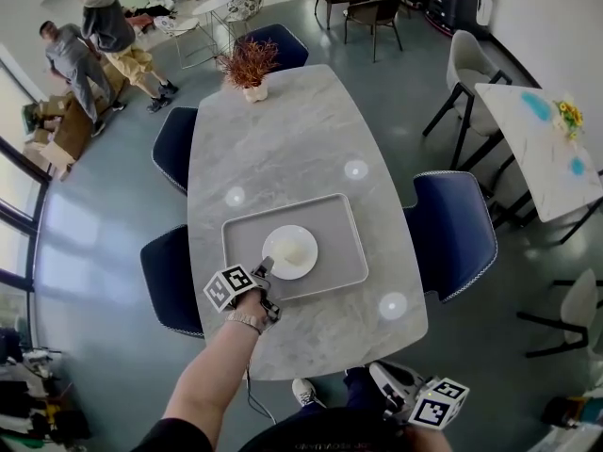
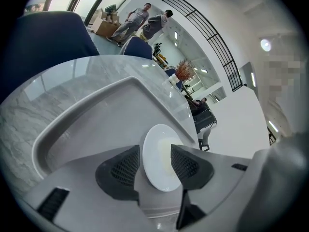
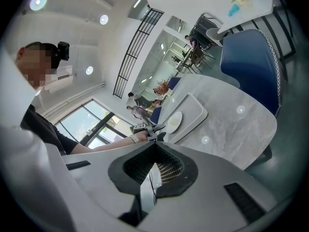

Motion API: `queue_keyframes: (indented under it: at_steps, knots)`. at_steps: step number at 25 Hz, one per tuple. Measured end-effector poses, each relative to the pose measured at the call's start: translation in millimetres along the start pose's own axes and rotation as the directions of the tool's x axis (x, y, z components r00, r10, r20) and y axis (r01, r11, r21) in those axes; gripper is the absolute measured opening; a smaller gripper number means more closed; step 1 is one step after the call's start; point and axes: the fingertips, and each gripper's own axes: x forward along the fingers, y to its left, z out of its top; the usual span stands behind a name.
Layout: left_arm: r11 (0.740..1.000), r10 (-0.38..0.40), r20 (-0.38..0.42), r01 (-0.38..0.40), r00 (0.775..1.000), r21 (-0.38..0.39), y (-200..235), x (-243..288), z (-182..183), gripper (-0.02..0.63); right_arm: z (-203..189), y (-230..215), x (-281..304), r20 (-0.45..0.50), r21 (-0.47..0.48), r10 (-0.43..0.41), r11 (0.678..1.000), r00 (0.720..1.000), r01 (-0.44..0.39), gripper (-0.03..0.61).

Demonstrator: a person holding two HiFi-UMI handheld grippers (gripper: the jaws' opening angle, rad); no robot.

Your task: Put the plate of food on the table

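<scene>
A white plate (image 1: 289,250) with a pale mound of food lies in a grey tray (image 1: 349,262) on the marble table (image 1: 283,139). My left gripper (image 1: 267,269) reaches it from the near left. In the left gripper view the plate (image 2: 161,158) has its near rim between the two dark pads, and the left gripper (image 2: 154,166) stands open with a gap on each side of the rim. The right gripper (image 1: 379,375) hangs below the table's near edge, away from the plate. In its own view the right gripper (image 3: 154,151) is shut, with nothing between its pads.
Navy chairs stand along both long sides of the table, one (image 1: 452,234) at the right. A potted plant (image 1: 250,69) sits at the far end. A second table (image 1: 537,139) stands to the right. Two people (image 1: 94,36) are at the back left.
</scene>
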Motion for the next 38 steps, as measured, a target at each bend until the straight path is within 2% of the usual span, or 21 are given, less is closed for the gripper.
queue_keyframes:
  at_steps: [7,9,11,12,17,20,22,26,30,32,33,38]
  knots:
    - [0.996,-0.078,0.013,0.077,0.997,0.056,-2.4,-28.5,3.8,0.180,-8.7,11.6,6.9,-0.020,-0.014,0.029,0.999,0.999,-0.030,0.011]
    - [0.994,-0.093,0.020,0.092,0.995,0.063,1.0,-40.4,4.2,0.125,-13.1,17.1,10.8,-0.030,-0.020,0.042,0.999,0.999,-0.042,0.011]
    - [0.989,-0.118,0.023,0.115,0.993,0.089,2.1,-53.1,4.7,0.031,-18.3,24.0,15.5,-0.042,-0.032,0.054,0.998,0.998,-0.056,0.011]
    - [0.985,-0.139,0.020,0.136,0.990,0.107,0.6,-59.8,4.7,0.010,-21.0,28.2,17.7,-0.049,-0.040,0.061,0.997,0.997,-0.063,0.011]
    - [0.951,-0.276,-0.004,0.274,0.961,0.140,-12.6,-101.4,-0.8,0.009,-36.7,50.4,26.0,-0.065,-0.067,0.086,0.994,0.994,-0.091,0.011]
    - [0.915,-0.371,-0.035,0.372,0.928,0.155,-24.8,-132.2,-11.8,0.009,-49.1,59.5,30.6,-0.075,-0.092,0.101,0.990,0.992,-0.108,0.011]
    - [0.879,-0.441,-0.061,0.445,0.895,0.173,-35.7,-157.5,-21.0,0.008,-57.2,68.1,32.5,-0.080,-0.107,0.107,0.987,0.991,-0.116,0.011]
    - [0.786,-0.535,-0.156,0.557,0.830,0.268,-53.0,-210.6,-50.7,0.008,-76.0,85.2,36.3,-0.090,-0.126,0.123,0.983,0.988,-0.134,0.011]
    - [0.682,-0.580,-0.265,0.637,0.771,0.360,-56.4,-262.8,-88.7,0.008,-98.5,105.5,43.3,-0.108,-0.154,0.143,0.975,0.984,-0.159,0.011]
    - [0.643,-0.591,-0.304,0.664,0.747,0.382,-54.0,-286.4,-109.5,0.008,-110.2,113.1,45.1,-0.114,-0.163,0.150,0.972,0.982,-0.167,0.011]
    - [0.636,-0.596,-0.314,0.673,0.739,0.377,-52.2,-297.7,-119.0,0.008,-115.9,116.3,45.8,-0.116,-0.165,0.152,0.971,0.981,-0.170,0.011]
    - [0.639,-0.642,-0.316,0.716,0.698,0.281,-35.4,-343.3,-152.5,0.008,-141.8,133.9,52.1,-0.129,-0.183,0.173,0.964,0.976,-0.195,0.011]
